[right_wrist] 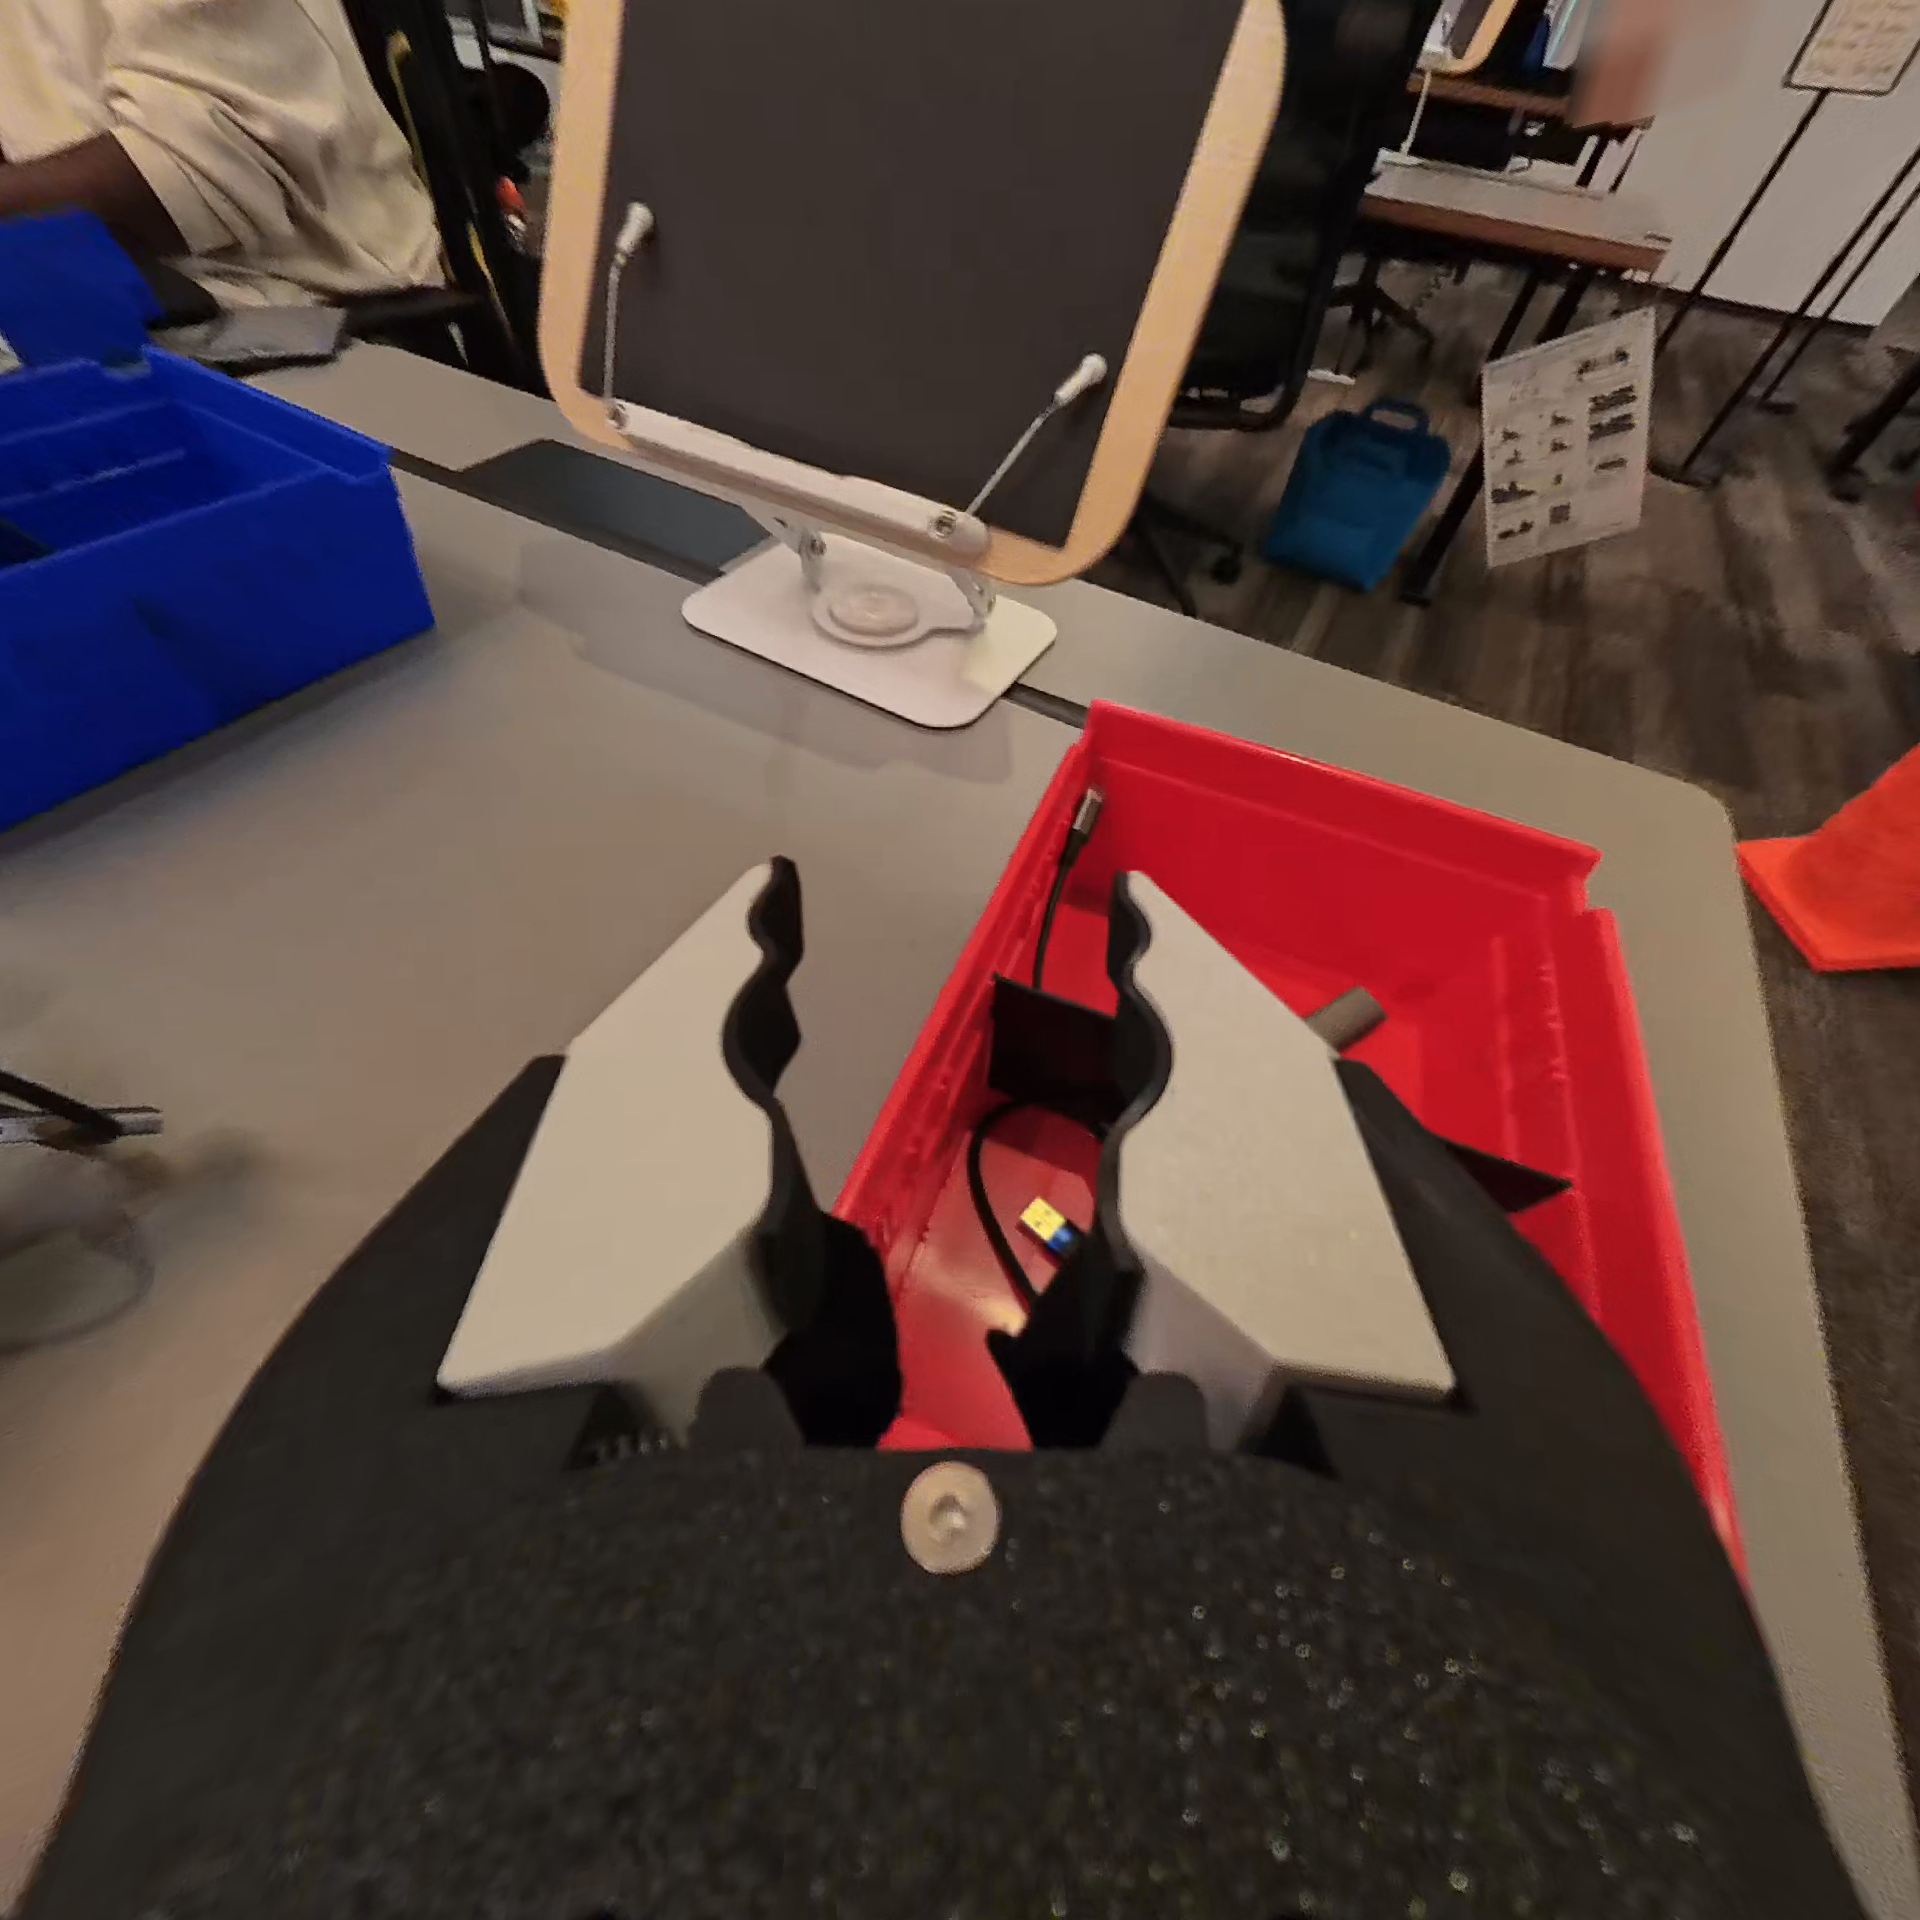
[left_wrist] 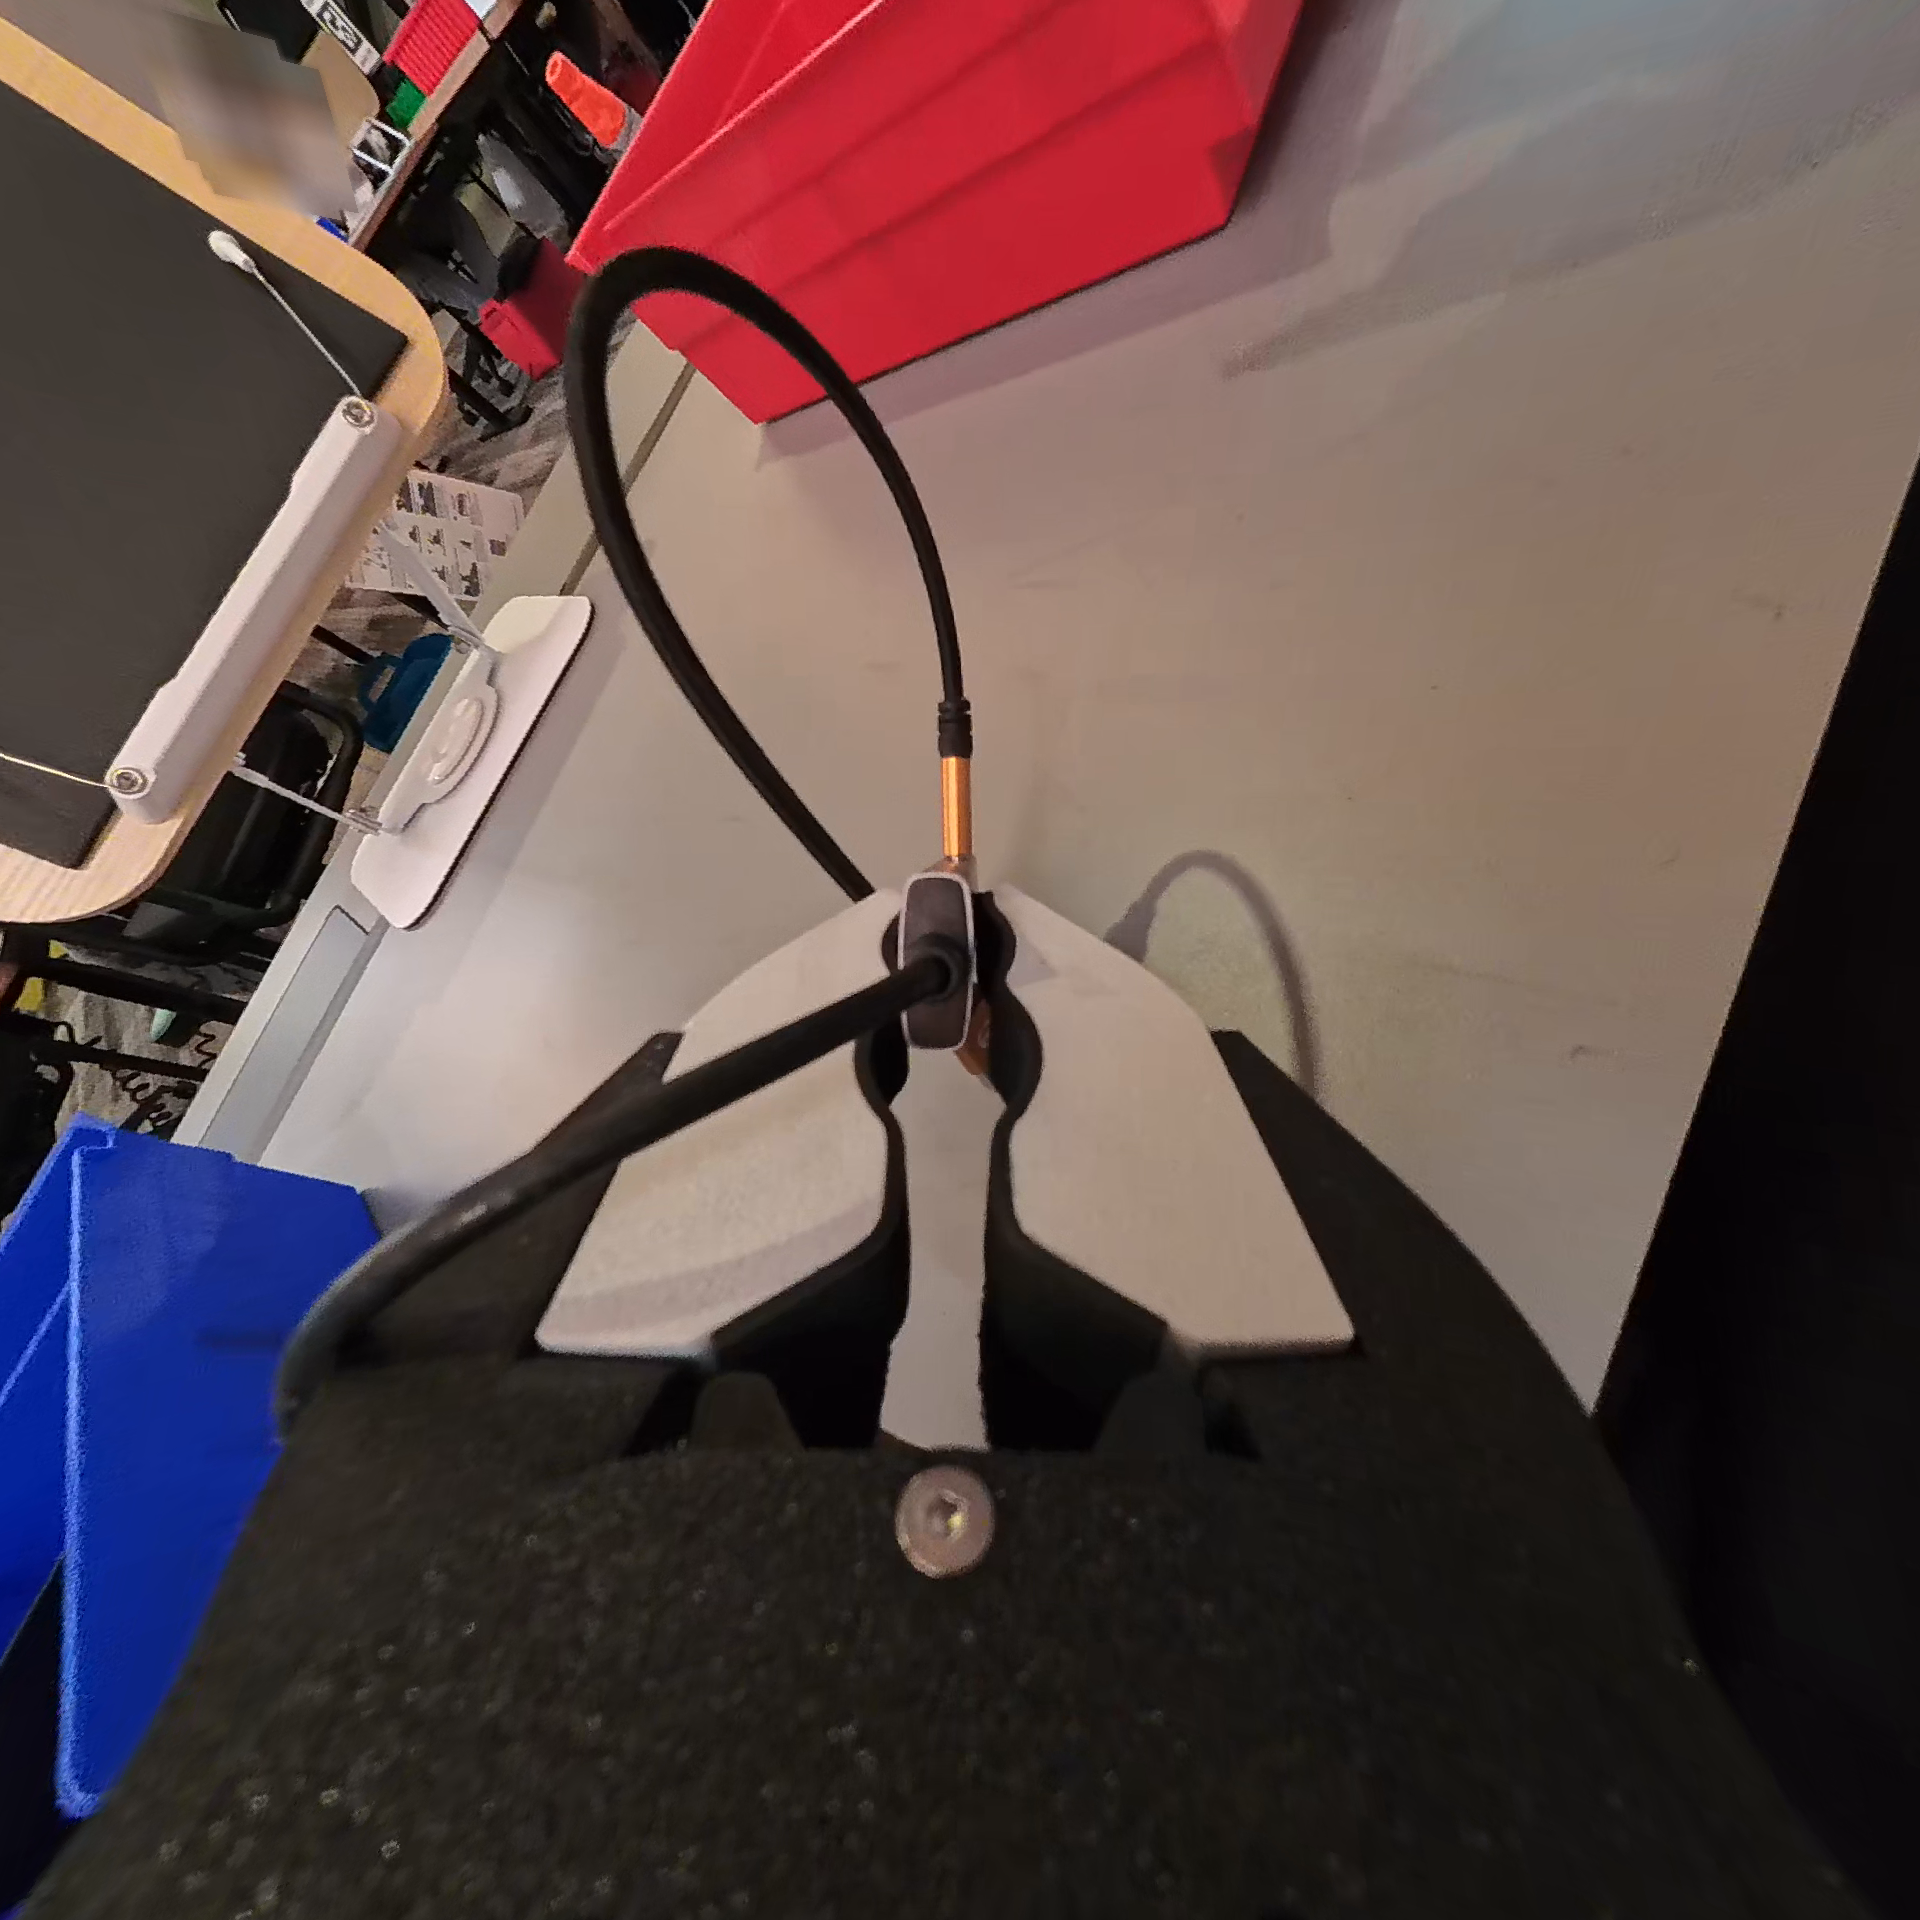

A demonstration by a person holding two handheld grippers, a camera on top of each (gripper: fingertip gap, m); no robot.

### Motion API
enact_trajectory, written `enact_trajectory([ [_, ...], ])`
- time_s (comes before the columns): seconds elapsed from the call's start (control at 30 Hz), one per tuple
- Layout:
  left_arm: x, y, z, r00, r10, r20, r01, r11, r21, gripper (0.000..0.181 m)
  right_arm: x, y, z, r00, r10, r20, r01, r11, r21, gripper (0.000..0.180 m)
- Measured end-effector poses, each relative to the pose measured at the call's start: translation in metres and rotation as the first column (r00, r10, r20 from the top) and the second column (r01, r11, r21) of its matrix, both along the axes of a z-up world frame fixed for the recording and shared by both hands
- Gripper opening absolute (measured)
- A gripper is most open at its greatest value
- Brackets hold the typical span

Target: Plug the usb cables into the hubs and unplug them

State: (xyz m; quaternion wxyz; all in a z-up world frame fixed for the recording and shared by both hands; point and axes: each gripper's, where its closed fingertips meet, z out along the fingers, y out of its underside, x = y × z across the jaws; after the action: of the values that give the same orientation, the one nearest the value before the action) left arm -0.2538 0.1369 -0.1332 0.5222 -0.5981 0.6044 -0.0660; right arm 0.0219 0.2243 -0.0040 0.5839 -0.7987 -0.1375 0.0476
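In the left wrist view my left gripper (left_wrist: 951,935) is shut on a small dark hub (left_wrist: 938,971) with a silver rim, seen end-on above the grey table (left_wrist: 1351,623). A black cable (left_wrist: 665,582) with an orange-collared plug (left_wrist: 954,795) runs up from it and loops back. A second black cable (left_wrist: 623,1101) leaves the hub towards the lower left. In the right wrist view my right gripper (right_wrist: 954,883) is open and empty over the left wall of the red bin (right_wrist: 1351,831). The bin holds a black hub (right_wrist: 1049,1039), a cable with a metal plug (right_wrist: 1086,810) and a yellow-and-blue plug (right_wrist: 1044,1224).
A blue bin (right_wrist: 187,561) stands at the table's left and also shows in the left wrist view (left_wrist: 156,1351). A dark board on a white stand (right_wrist: 873,613) is at the back. A grey adapter (right_wrist: 1345,1013) lies in the red bin. An orange cone (right_wrist: 1839,883) is on the floor, and a person (right_wrist: 208,135) sits behind. One gripper's finger ends stand about 30 cm off the other's.
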Motion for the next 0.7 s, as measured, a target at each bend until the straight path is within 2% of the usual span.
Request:
enact_trajectory([
  [0.07, 0.000, 0.001, -0.001, 1.000, 0.003, -0.003, -0.003, 1.000, -0.004, 0.010, -0.006, 0.000, -0.002, 0.999, 0.010, -0.044, -0.010, 1.000, -0.010, 0.071],
  [0.17, -0.001, 0.002, -0.002, 1.000, 0.006, -0.003, -0.006, 1.000, -0.007, 0.010, -0.016, 0.000, -0.011, 0.993, 0.027, -0.118, -0.035, 0.997, -0.072, 0.070],
  [0.3, -0.002, 0.002, -0.002, 1.000, 0.007, -0.002, -0.007, 1.000, -0.008, 0.010, -0.009, 0.001, -0.018, 0.997, -0.045, -0.058, 0.040, 0.996, -0.082, 0.068],
  [0.5, -0.002, 0.004, -0.004, 1.000, 0.008, -0.003, -0.008, 1.000, -0.013, 0.010, -0.007, -0.006, 0.008, 0.967, -0.139, 0.214, 0.106, 0.982, 0.159, 0.043],
  [0.7, -0.002, 0.004, -0.004, 1.000, 0.009, -0.003, -0.009, 1.000, -0.014, 0.010, -0.029, -0.013, 0.013, 0.944, -0.133, 0.300, 0.061, 0.970, 0.237, 0.014],
])
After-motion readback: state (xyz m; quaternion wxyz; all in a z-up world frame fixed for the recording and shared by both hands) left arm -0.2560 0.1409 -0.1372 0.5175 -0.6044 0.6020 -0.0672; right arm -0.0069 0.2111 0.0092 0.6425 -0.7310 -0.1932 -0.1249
